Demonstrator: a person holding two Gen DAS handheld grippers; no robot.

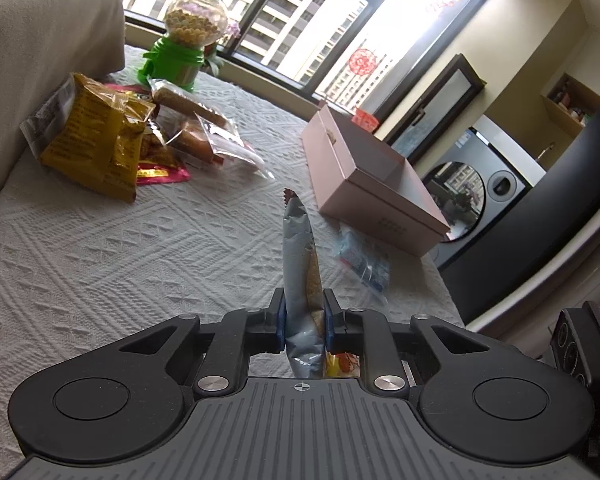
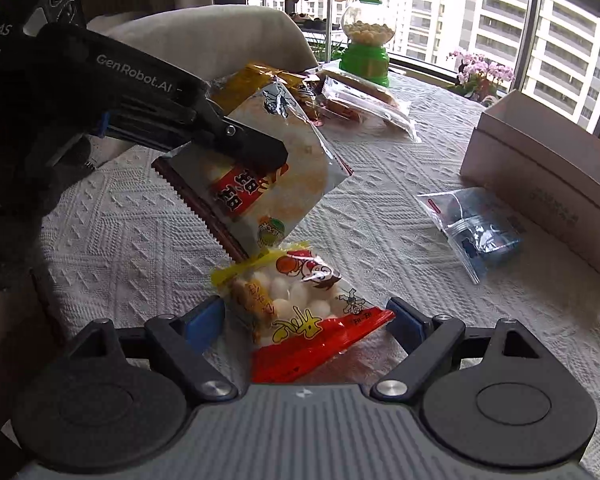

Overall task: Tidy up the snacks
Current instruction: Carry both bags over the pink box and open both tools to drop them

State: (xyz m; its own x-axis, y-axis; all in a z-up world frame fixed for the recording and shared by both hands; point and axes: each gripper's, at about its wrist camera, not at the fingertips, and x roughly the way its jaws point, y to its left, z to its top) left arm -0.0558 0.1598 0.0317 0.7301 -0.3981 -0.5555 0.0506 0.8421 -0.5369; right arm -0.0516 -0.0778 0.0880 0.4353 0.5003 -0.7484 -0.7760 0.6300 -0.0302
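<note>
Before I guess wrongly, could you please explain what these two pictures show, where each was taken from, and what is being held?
No robot arm here: a person carries a two-finger gripper in each hand, each with a camera looking along its fingers. The left camera shows the left gripper shut on a silver snack packet, seen edge-on. The right camera shows the same packet face-on, lifted off the table. The right gripper stands open around a yellow and red snack bag, not pressing it. On the white tablecloth lie a pile of snacks, a green candy dispenser, a clear zip bag and an open pink box.
</note>
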